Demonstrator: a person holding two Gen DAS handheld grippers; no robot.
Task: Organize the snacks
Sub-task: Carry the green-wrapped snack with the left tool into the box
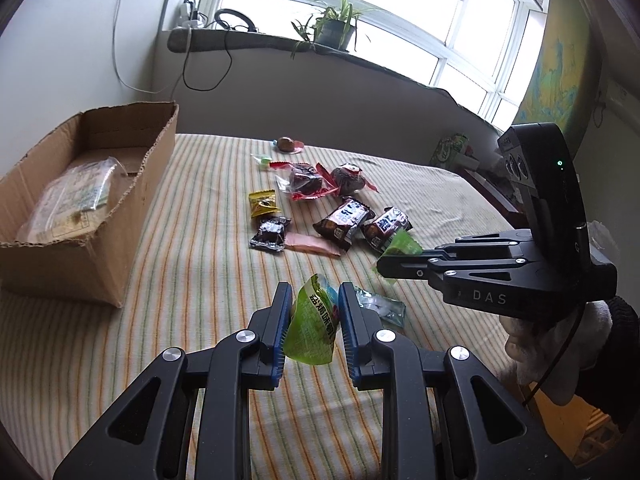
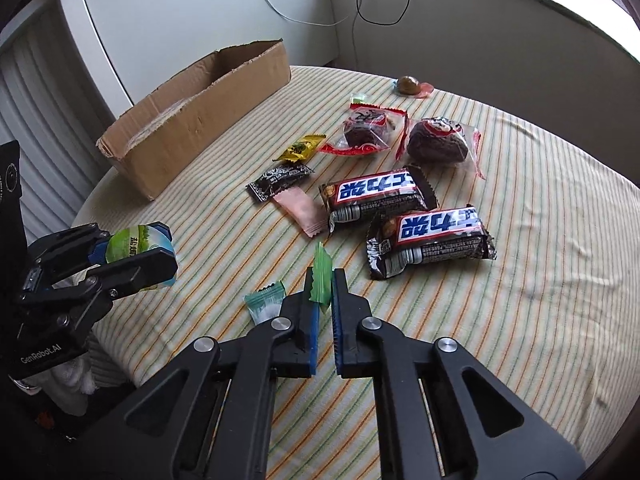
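In the left wrist view, the left tool [image 1: 313, 300] is closed narrow on a green snack packet [image 1: 312, 326] with printed characters. The packet stands between the two blue pads and is lifted above the striped cloth [image 1: 200, 300] that covers the surface. To the left stands an open cardboard box [image 1: 132, 208] with torn edges, and inside it lies a clear bag of snacks [image 1: 72, 200]. Further away on the cloth lie a yellow sachet [image 1: 263, 203], a small black sachet [image 1: 271, 233], a pink sachet [image 1: 312, 245], two dark chocolate bars [image 1: 344, 221] and two red-trimmed cake packets [image 1: 306, 182]. Just right of the left tool lies a small clear green candy wrapper [image 1: 380, 306]. The right tool [image 1: 386, 266] comes in from the right, held by a gloved hand [image 1: 560, 344], and a piece of green wrapper [image 1: 402, 245] shows at its tip.

In the right wrist view, the right tool [image 2: 322, 280] is almost fully closed, and a thin green wrapper [image 2: 322, 272] is pinched between its pads, with its zigzag edge sticking up. Beside it on the left, a small teal candy [image 2: 266, 300] lies on the cloth. The two chocolate bars [image 2: 376, 196] lie close ahead, one beside the other. The left tool [image 2: 142, 254] appears at the left edge and holds the green packet [image 2: 134, 246] above the border of the surface. The cardboard box [image 2: 200, 120] stands at the far left side, and a small brown sweet [image 2: 408, 84] lies alone near the far edge.
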